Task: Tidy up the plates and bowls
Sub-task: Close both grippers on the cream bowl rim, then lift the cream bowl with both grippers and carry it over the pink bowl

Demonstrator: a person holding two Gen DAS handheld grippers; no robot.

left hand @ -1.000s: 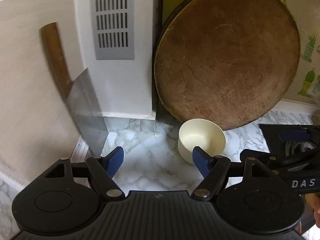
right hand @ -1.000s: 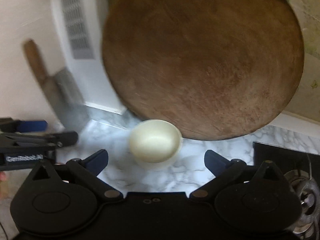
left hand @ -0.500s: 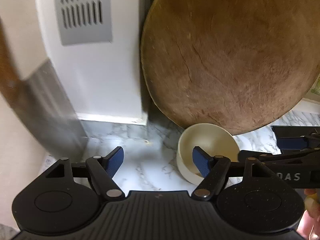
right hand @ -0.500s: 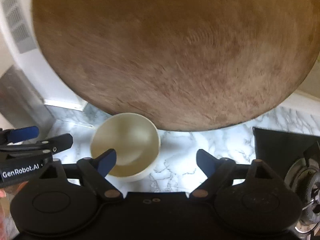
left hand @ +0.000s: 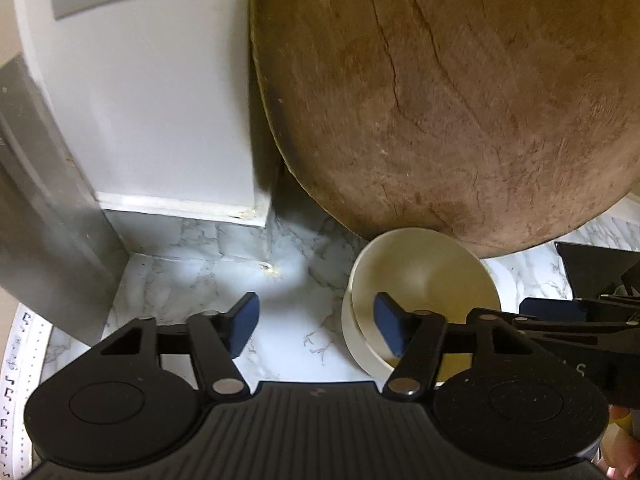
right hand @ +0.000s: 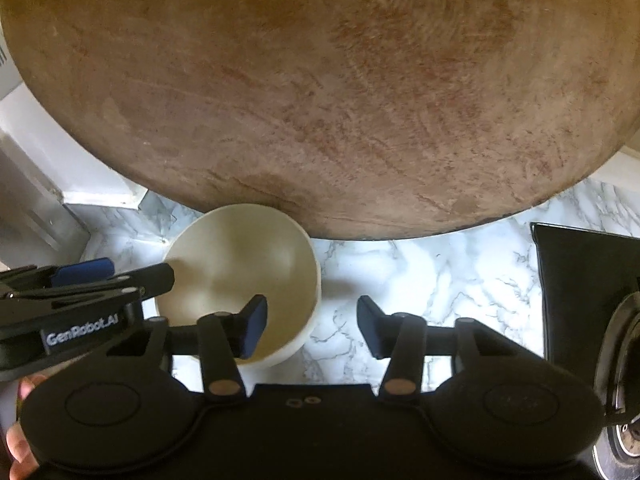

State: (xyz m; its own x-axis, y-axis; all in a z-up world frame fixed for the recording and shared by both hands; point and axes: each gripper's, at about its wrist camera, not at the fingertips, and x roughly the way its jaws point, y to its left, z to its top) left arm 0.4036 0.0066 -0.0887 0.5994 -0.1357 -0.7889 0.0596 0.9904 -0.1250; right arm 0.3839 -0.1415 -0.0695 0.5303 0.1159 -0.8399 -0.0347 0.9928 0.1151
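A cream bowl (left hand: 424, 280) stands on the marble counter in front of a big round wooden board; it also shows in the right wrist view (right hand: 240, 264). My left gripper (left hand: 316, 326) is open, its jaws straddling the bowl's left rim, right finger inside the bowl. My right gripper (right hand: 312, 326) is open, its jaws straddling the bowl's right rim, left finger inside the bowl. Neither has closed on the rim.
The round wooden board (left hand: 460, 92) leans against the wall just behind the bowl. A white pillar (left hand: 160, 120) and a cleaver blade (left hand: 36, 184) stand to the left. A black stove (right hand: 584, 280) lies to the right. A patterned plate rim (left hand: 16, 368) shows bottom left.
Both grippers have moved forward and down to the bowl. The fingers that were short of it now straddle its rim on each side.
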